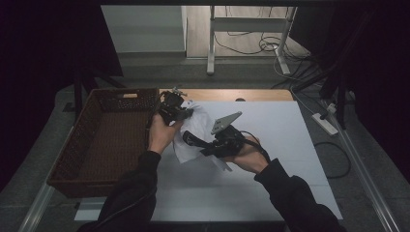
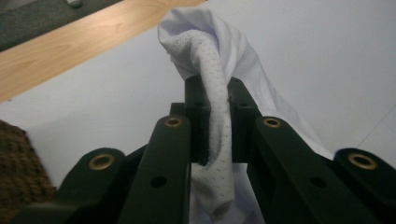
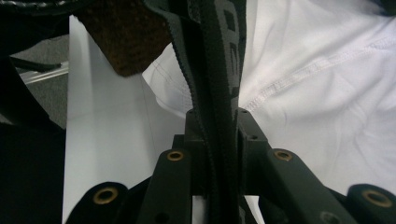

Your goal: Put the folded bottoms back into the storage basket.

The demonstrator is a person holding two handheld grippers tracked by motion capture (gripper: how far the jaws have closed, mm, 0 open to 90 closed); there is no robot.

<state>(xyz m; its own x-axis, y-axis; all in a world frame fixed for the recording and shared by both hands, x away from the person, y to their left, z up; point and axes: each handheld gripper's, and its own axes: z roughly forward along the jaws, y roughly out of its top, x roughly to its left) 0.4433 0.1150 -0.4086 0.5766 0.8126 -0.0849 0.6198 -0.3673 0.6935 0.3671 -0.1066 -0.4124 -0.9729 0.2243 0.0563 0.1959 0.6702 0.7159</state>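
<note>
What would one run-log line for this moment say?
left gripper: shut on white garment | right gripper: shut on dark waistband | basket: beside

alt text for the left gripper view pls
The left gripper has its two black jaws shut on a bunched fold of a white garment, partly perforated mesh, held above a white table mat. A wooden table edge crosses the upper left.

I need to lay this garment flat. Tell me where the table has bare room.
Bare: the white mat right of the right gripper, and its near strip. The wicker basket looks empty too. Crowded: the mat's left part, where both grippers, left gripper, grip the white garment.
</note>
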